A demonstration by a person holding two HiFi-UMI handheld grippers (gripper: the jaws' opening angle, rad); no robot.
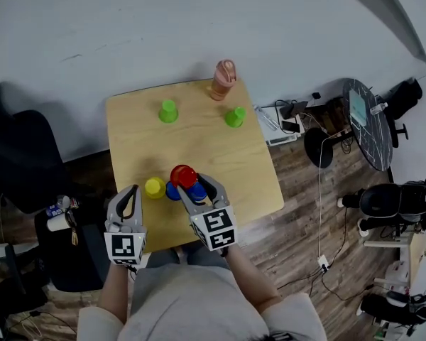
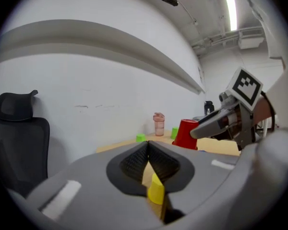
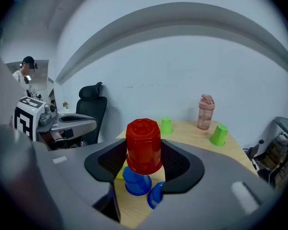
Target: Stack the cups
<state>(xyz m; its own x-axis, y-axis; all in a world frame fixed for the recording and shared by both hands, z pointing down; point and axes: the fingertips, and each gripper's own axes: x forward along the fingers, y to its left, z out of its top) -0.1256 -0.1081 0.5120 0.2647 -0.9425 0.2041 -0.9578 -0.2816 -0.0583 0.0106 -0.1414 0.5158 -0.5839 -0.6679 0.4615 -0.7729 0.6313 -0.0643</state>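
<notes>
Wooden table (image 1: 199, 148) seen from above, with cups for stacking.

(a) Markings. The only patterns that read are the black-and-white square markers on the cube of the left gripper (image 1: 133, 190) and on that of the right gripper (image 1: 190, 183). Any print on the pink bottle (image 1: 224, 79) at the far edge is too small to make out.

(b) Right gripper. Its jaws stand wide and clamp a red cup (image 3: 143, 146), mouth down, by its sides. The cup hangs directly over an upturned blue cup (image 3: 137, 181). Whether the two touch cannot be told.

(c) Left gripper. Its jaws are pressed together with nothing between them. The yellow cup (image 1: 155, 187) stands on the table just beyond their tips.

(d) Partly hidden. A second blue cup (image 3: 155, 195) is half covered by a jaw pad in the right gripper view. There the yellow cup shows only as a sliver behind the red one. In the left gripper view the closed jaws cut off all but a strip of it.

(e) Far side. Two green cups (image 1: 168, 111) (image 1: 235, 117) stand mouth down, well apart, the right-hand one near the bottle.
</notes>
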